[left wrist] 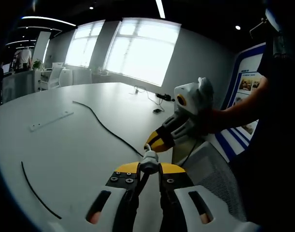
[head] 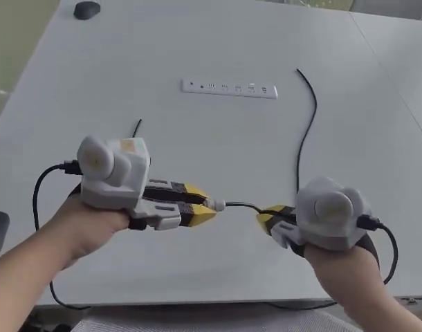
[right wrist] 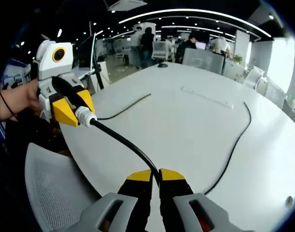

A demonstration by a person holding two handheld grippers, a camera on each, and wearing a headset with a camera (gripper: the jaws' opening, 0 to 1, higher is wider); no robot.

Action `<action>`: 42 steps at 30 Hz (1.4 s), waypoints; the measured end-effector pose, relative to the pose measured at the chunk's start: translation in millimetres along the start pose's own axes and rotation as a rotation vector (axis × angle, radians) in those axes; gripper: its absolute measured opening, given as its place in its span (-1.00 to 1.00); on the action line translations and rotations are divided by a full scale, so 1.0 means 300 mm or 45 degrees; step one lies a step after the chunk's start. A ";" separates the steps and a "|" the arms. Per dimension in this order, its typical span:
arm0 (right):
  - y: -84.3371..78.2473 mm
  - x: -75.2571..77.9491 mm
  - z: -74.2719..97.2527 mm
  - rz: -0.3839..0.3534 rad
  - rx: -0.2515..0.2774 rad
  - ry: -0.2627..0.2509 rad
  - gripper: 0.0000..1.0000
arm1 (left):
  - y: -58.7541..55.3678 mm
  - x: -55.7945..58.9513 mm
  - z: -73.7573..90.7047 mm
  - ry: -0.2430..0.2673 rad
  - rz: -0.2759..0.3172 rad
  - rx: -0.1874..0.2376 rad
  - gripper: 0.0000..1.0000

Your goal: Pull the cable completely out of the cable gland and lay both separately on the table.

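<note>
Well beyond cable (head: 242, 205): power strip (head: 229, 88), mouse (head: 86, 10).

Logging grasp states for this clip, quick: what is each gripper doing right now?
Left gripper: closed on the cable gland.
Right gripper: closed on the black cable.

Overhead; gripper views opposed along cable (right wrist: 123, 143)
</note>
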State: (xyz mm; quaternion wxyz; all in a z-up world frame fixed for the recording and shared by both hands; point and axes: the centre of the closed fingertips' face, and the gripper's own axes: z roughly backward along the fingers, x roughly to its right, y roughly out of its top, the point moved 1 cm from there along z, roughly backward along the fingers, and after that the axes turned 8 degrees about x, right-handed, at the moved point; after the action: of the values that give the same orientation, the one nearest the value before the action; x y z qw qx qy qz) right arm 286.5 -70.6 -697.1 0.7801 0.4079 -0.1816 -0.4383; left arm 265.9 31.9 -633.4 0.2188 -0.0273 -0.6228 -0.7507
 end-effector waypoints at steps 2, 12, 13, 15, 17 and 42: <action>-0.022 0.007 -0.001 -0.079 -0.016 -0.021 -1.00 | -0.003 0.006 -0.002 0.002 -0.004 -0.003 -0.71; -0.078 0.007 -0.014 -0.180 -0.056 -0.060 -1.00 | -0.016 -0.002 -0.010 0.015 -0.023 -0.027 -0.71; -0.077 0.006 -0.013 -0.173 -0.055 -0.058 -1.00 | -0.013 -0.003 -0.010 0.017 -0.020 -0.022 -0.71; -0.075 0.004 -0.011 -0.163 -0.049 -0.047 -1.00 | -0.011 -0.007 -0.008 0.018 -0.020 -0.021 -0.71; -0.069 0.005 -0.006 -0.214 -0.024 -0.039 -0.99 | -0.005 -0.009 -0.004 0.020 -0.023 -0.018 -0.71; 0.116 -0.119 0.069 0.271 0.071 0.101 -0.69 | -0.007 -0.018 0.024 0.054 -0.032 -0.029 -0.70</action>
State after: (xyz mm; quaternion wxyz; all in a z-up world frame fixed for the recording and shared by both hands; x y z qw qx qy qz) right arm 272.2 -40.9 -654.3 0.8172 0.4249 -0.2049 -0.3311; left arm 268.2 40.5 -635.3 0.2223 -0.0060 -0.6096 -0.7609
